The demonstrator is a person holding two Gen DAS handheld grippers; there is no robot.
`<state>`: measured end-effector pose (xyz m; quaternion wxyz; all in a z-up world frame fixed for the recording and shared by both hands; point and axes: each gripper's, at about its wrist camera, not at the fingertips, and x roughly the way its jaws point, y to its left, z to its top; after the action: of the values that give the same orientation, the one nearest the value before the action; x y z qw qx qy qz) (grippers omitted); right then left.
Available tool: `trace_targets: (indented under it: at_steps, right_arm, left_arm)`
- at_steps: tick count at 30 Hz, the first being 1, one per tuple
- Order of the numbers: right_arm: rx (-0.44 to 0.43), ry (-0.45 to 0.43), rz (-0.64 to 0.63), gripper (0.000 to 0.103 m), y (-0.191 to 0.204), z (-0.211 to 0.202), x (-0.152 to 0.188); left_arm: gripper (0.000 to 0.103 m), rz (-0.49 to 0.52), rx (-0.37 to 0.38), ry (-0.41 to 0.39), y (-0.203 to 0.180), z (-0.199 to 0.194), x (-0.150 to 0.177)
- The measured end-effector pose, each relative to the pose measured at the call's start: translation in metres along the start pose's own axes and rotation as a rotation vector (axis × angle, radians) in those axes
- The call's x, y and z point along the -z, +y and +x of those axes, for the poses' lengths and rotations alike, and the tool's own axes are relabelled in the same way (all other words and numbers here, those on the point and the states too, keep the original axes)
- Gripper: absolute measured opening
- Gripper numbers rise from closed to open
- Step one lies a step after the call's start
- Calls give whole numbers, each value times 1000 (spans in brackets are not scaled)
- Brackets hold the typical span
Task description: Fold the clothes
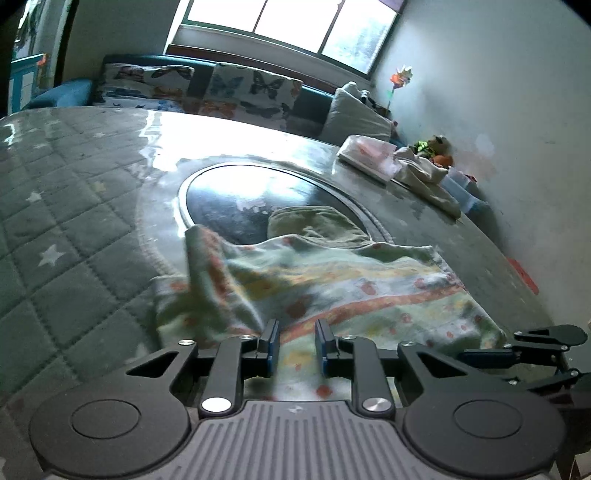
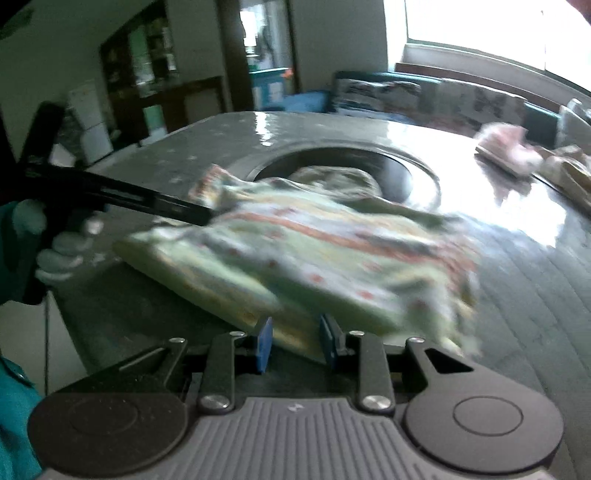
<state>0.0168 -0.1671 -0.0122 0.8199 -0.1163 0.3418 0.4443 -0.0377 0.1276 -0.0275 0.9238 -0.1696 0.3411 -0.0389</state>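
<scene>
Blue-padded fingers (image 1: 272, 341) of the left gripper (image 1: 295, 343) stand apart, released, with the pale green cloth with orange stripes and dots (image 1: 332, 291) lying just under and ahead of them. Nothing is pinched between them.

Over on the right gripper (image 2: 295, 341), the blue fingers (image 2: 264, 343) are spread too. The near edge of the same cloth (image 2: 314, 254) sits between them, but the view is blurry, so it only looks like they are not squeezing it.

That cloth lies bunched on the shiny grey round tabletop (image 1: 110, 155), near its front edge. One corner sticks up on the left. In the right view, the black left gripper (image 2: 110, 195) reaches in from the side to that corner, held by a hand in a white glove (image 2: 59, 254).

Behind the cloth is a dark round glass plate (image 1: 229, 195) set in the middle of the tabletop. A plain green piece of clothing (image 1: 317, 225) rests on it, touching the striped cloth.

Farther back on the right lie a pink folded pile (image 1: 365, 153) and a cream cloth (image 1: 428, 177). Past the tabletop is a sofa with butterfly cushions (image 1: 251, 92), under a bright window (image 1: 288, 22).
</scene>
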Motion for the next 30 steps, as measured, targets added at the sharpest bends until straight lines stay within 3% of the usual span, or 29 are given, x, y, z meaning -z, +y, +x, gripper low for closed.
trace_targets:
  at_steps: [5,9,14,20,23,30]
  right_arm:
    - [59,5,39,28,-16,-18,11]
    - [85,-19,50,32,-26,-28,7]
    - [72,-68,26,33,-37,-7,-24]
    - [85,-22,70,33,-68,39,-46]
    - [115,4,120,32,-87,50,-45]
    - [141,-40,130,32,-95,47,-60]
  left_arm:
    - [22,-59,-31,-21,15,-12,0]
    - [21,-43,-39,-38,13,-17,-11]
    - [22,-26,-36,-57,10,-3,-29]
    - [21,-85,-88,-39,33,13,-41]
    - [21,-107,-113,-31,46,14,-40]
    - [21,-98,-95,-61,41,9,-45]
